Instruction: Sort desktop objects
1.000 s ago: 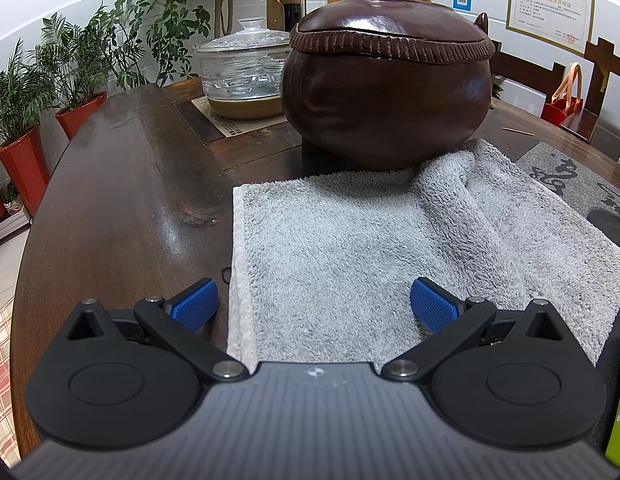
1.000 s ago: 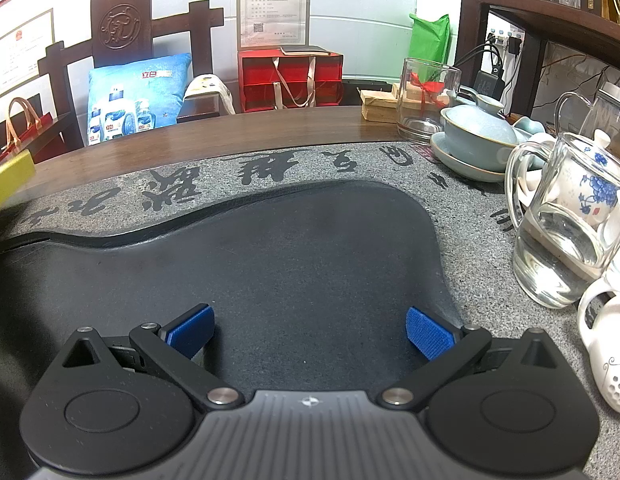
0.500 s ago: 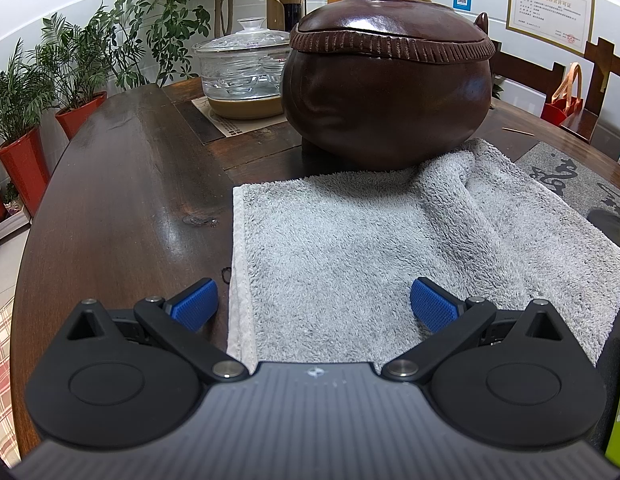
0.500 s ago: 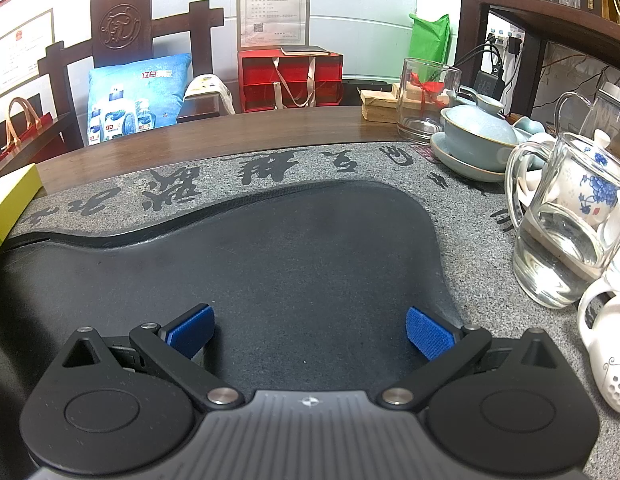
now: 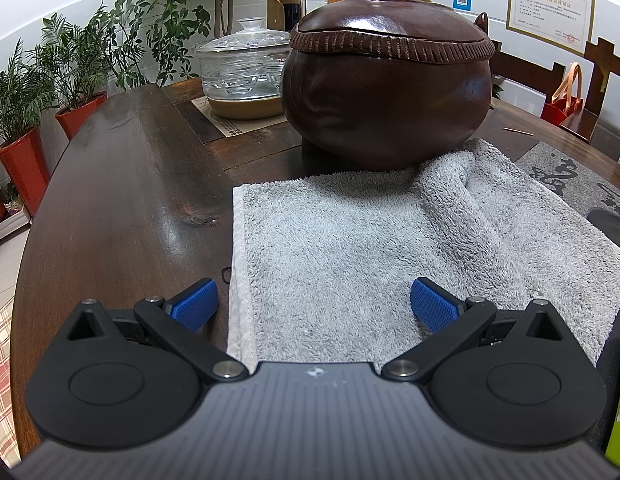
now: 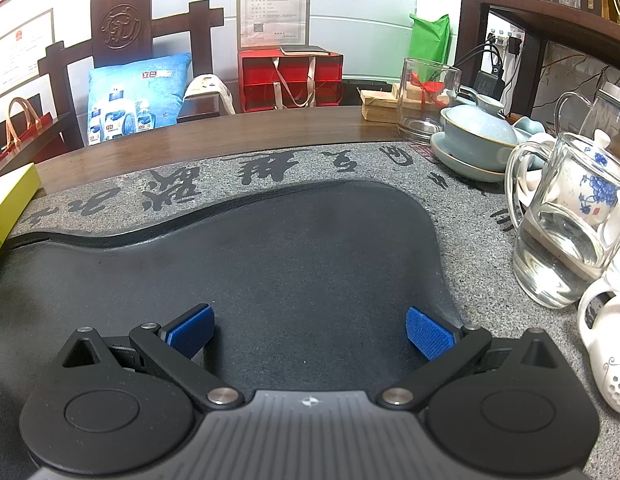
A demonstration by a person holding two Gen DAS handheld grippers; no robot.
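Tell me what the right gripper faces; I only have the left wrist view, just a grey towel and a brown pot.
Observer: The right gripper is open over the dark basin of a stone tea tray, holding nothing.
Operator: Anything within its reach to sort?
Observer: A glass pitcher part-filled with water stands on the tray's right edge.
Operator: And on its left?
Observer: A yellow-green box pokes in at the left edge of that view.
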